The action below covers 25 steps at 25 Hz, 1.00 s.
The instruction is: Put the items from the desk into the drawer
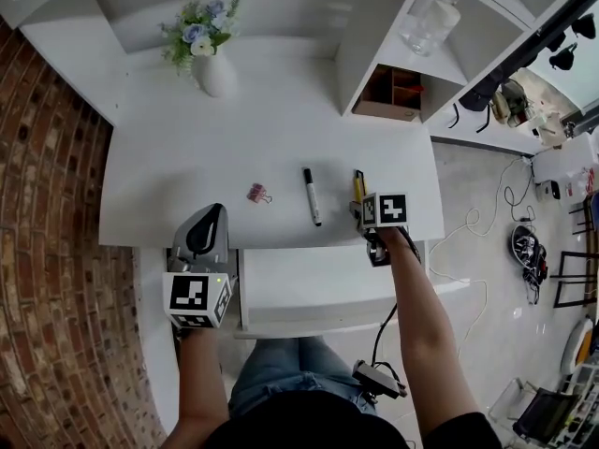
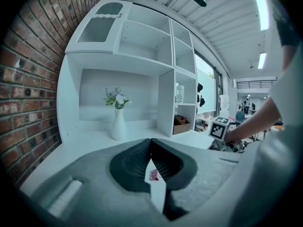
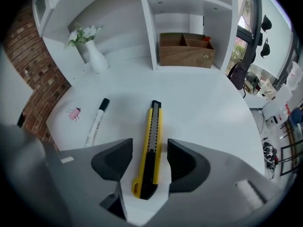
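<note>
Judging from how the things lie, you are only at the beginning of this job. The drawer (image 1: pixel 318 283) stands pulled out in the lower middle of the head view, below the front edge of the counter (image 1: pixel 234 138). Its white bottom shows nothing inside, as far as that view lets me see. All three small items are still on the counter: the pink binder clip (image 1: pixel 258 194) a little left of the centre, the marker (image 1: pixel 312 196) to the right of it, and the yellow utility knife (image 3: pixel 155 122) further right, near the front edge.

Your right claw (image 3: pixel 150 150) points steeply down over the knife. Its jaws stand apart, one on each side of the knife's handle end, and a thin strip of white counter shows between each pad and the yellow body. So I judge that the knife is framed but not yet gripped; it lies flat on the counter.

Your left claw (image 2: pixel 151 144) is at the lower left of the head view, beside the drawer. Its jaws are together at the tips with nothing between them; the binder clip shows only far behind, through the slit under the tips.

What is done, I think, is only the opening of the drawer. The knife, the marker and the clip all remain to be carried in. The vase (image 1: pixel 213 71) at the upper left I take for decoration.
</note>
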### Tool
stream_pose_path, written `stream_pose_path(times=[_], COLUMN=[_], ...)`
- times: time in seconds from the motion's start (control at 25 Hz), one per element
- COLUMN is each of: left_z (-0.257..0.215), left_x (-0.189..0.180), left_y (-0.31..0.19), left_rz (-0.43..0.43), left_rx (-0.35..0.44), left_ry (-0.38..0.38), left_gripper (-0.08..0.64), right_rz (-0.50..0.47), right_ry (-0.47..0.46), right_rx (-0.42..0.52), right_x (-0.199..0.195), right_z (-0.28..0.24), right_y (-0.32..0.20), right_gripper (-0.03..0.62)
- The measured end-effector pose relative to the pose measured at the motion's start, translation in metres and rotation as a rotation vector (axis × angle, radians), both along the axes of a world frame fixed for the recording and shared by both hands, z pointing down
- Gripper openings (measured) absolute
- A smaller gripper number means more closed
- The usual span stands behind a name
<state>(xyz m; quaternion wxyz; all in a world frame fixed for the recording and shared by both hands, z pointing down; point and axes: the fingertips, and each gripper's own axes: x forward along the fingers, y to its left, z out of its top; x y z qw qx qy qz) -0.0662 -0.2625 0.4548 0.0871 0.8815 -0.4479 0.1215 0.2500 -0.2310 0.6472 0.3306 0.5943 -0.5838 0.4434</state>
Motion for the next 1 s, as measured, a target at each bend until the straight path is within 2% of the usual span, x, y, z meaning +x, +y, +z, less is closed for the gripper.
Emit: stream_pose_path(times=[0.08, 0.2, 0.4, 0.44, 0.48, 0.72, 1.0], left_z=[0.002, 0.002, -0.005, -0.006, -0.008, -0.016, -0.035], left_x=[0.001, 0.003, 0.001, -0.001, -0.003, -0.009, -0.002], left_y=[0.0, 0.001, 0.007, 0.008, 0.009, 0.017, 0.024], left_rz=[-0.008, -0.024, -0.059, -0.067, -0.075, -0.087, -0.084], left_rx=[-0.008, -0.014, -0.01, -0.009, -0.008, 0.005, 0.055], left_ry=[-0.001, 0.0, -0.002, -0.001, -0.001, -0.009, -0.004], left_gripper=[0.003, 0.003, 0.003, 0.003, 0.003, 0.003, 0.003], right_rz=[-0.022, -0.024, -0.008, -0.007, -0.008, 0.011, 0.021], right_ry=[0.036, 0.043, 0.037, 0.03, 0.024, 0.018, 0.012], right_rx=[-0.046, -0.088, -0.107, -0.112, -0.114, -0.091, -0.013], right_x=[0.003, 0.003, 0.004, 0.004, 0.004, 0.002, 0.006], right_z=[0.006, 0.007, 0.003, 0.003, 0.003, -0.003, -0.035], right_y=[-0.001, -0.001, 0.001, 0.001, 0.001, 0.003, 0.017], right_gripper=[0.222, 0.222, 0.216, 0.13, 0.127, 0.127, 0.127])
